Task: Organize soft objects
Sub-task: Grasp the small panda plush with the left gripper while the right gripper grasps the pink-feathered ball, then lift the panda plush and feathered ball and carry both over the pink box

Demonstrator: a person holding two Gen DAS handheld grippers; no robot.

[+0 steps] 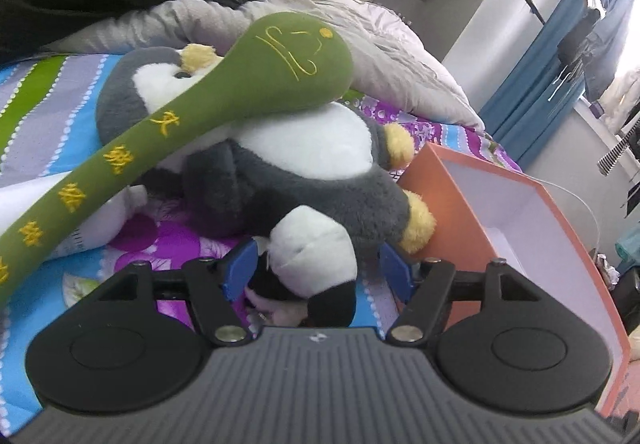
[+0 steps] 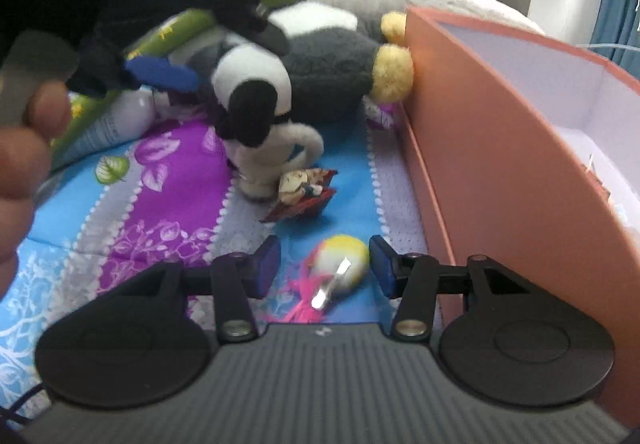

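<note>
Penguin plush (image 1: 304, 147) lies left of box (image 1: 520, 203), perhaps touching.

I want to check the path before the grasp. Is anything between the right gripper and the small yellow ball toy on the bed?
Nothing visible. The yellow ball toy lies on the bedsheet between the open right gripper fingers, untouched.

Left tongs (image 1: 314, 272) and right tongs (image 2: 324, 264) both gape, angled downward.

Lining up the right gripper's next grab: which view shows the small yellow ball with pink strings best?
The right wrist view: the small yellow ball lies on the bedspread between the open right gripper fingers, untouched. The left wrist view doesn't show it.
</note>
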